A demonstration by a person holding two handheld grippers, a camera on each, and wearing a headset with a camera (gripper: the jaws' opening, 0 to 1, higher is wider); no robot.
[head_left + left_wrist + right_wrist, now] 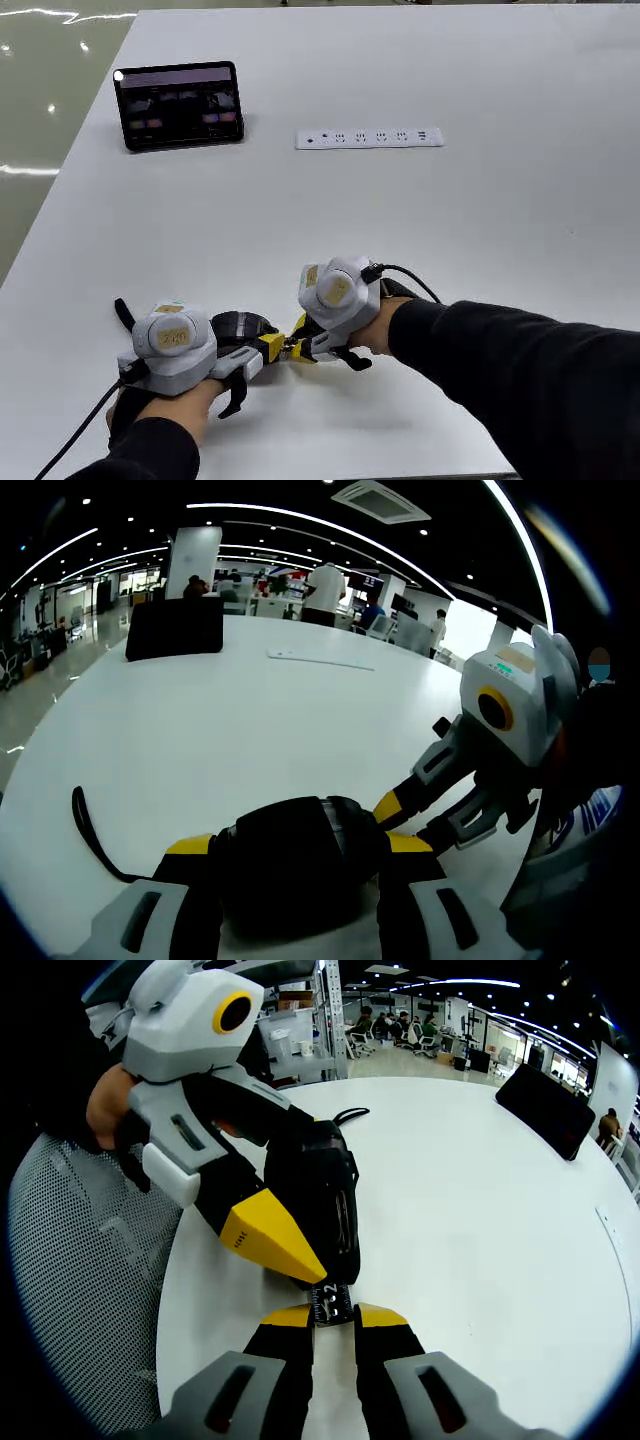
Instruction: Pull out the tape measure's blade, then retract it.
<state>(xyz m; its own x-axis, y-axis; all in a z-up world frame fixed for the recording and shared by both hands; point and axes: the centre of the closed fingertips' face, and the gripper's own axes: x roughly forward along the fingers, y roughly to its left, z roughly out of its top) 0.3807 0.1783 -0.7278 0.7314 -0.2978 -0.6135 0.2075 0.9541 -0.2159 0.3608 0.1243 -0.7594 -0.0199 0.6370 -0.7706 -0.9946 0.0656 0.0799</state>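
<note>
White bench [420, 230] — tape measure [300, 875] gripped.
Its case sits clamped in left gripper [300, 844] jaws — right gripper [332, 1316] jaws pinch the blade [331, 1302].

The left gripper [250, 338] points its jaws across at the right gripper [298, 347] and has them clamped on the tape measure's case [300, 875]. The right gripper's jaws point back at it, nearly tip to tip, pinching the blade [332, 1305]. The left hand [172, 408] and right hand [372, 332] grasp the handles behind the jaws; dark sleeves [500, 370] cover both forearms.
</note>
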